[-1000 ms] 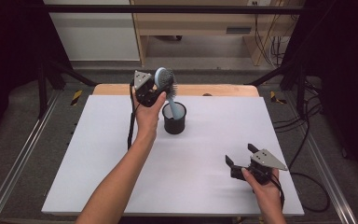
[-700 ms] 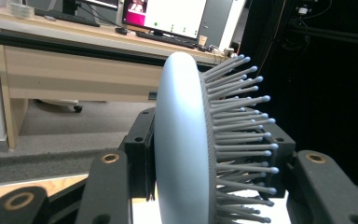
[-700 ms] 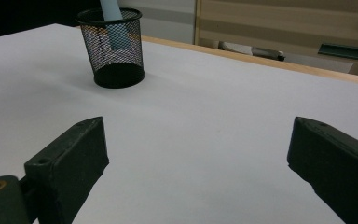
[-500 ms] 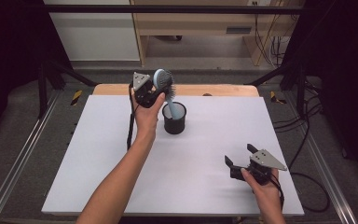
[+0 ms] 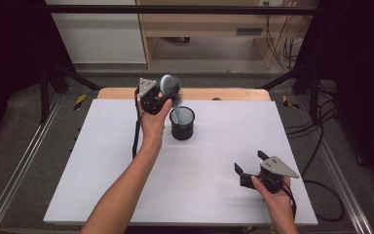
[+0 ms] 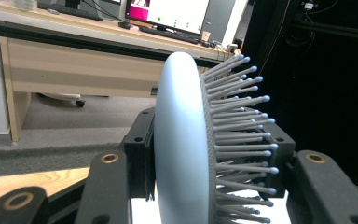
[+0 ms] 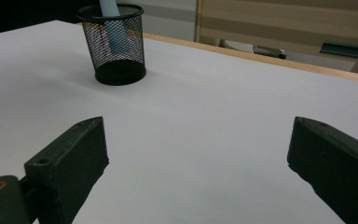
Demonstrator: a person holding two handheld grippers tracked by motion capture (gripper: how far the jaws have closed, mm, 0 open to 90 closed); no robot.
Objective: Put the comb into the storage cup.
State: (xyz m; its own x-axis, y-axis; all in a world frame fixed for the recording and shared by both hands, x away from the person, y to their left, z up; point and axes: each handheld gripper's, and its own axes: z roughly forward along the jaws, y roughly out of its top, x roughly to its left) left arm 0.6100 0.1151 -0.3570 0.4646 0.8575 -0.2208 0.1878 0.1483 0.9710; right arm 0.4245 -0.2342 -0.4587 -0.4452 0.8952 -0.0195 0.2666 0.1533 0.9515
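Left arm stretches far across the counter [image 5: 102, 170]; left gripper [image 5: 161, 97] clamps the hairbrush [image 5: 169, 87] head, handle down in the mesh cup [image 5: 182, 123]; right gripper [image 5: 251, 163] rests near-right, jaws wide, empty.

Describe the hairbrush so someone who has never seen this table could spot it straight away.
Start at the white table and look toward its far edge, where a black mesh cup stands. The pale blue hairbrush stands with its handle down in that cup, its oval head clamped by the left gripper. It is the one pale blue thing there, with grey ball-tipped bristles on one face.
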